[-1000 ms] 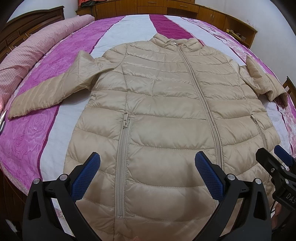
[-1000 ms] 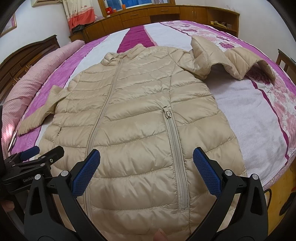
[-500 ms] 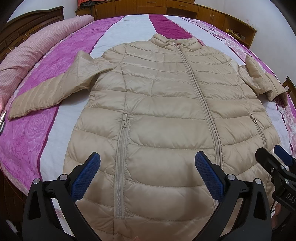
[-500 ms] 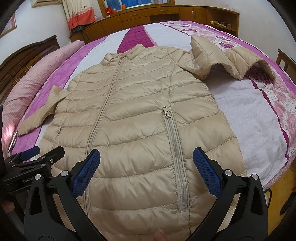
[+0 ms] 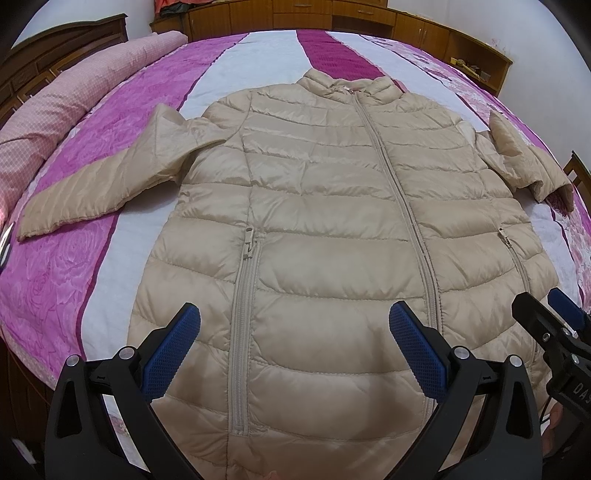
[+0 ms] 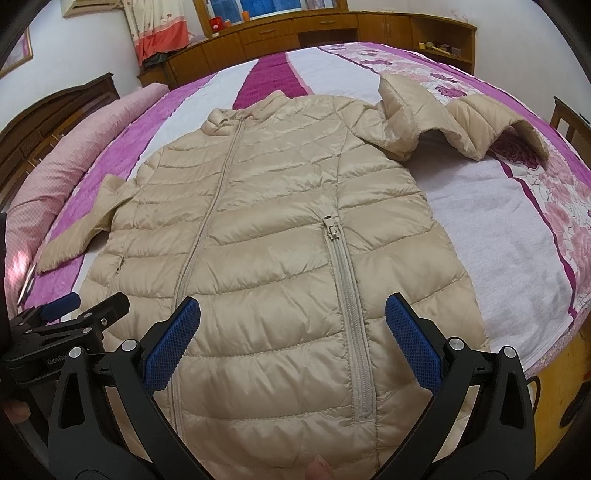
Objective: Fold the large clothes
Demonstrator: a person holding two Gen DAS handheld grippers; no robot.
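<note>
A beige quilted puffer jacket lies face up and zipped on the bed, collar at the far end; it also shows in the right wrist view. Its left sleeve lies spread flat. Its right sleeve is bent and bunched up. My left gripper is open and empty above the hem, near the left pocket zipper. My right gripper is open and empty above the hem, near the right pocket zipper. Each gripper shows at the edge of the other's view.
The bed has a purple, white and floral cover. A long pink bolster lies along the left side. Wooden cabinets line the far wall. A wooden chair stands at the right. The bed's near edge drops off at the bottom right.
</note>
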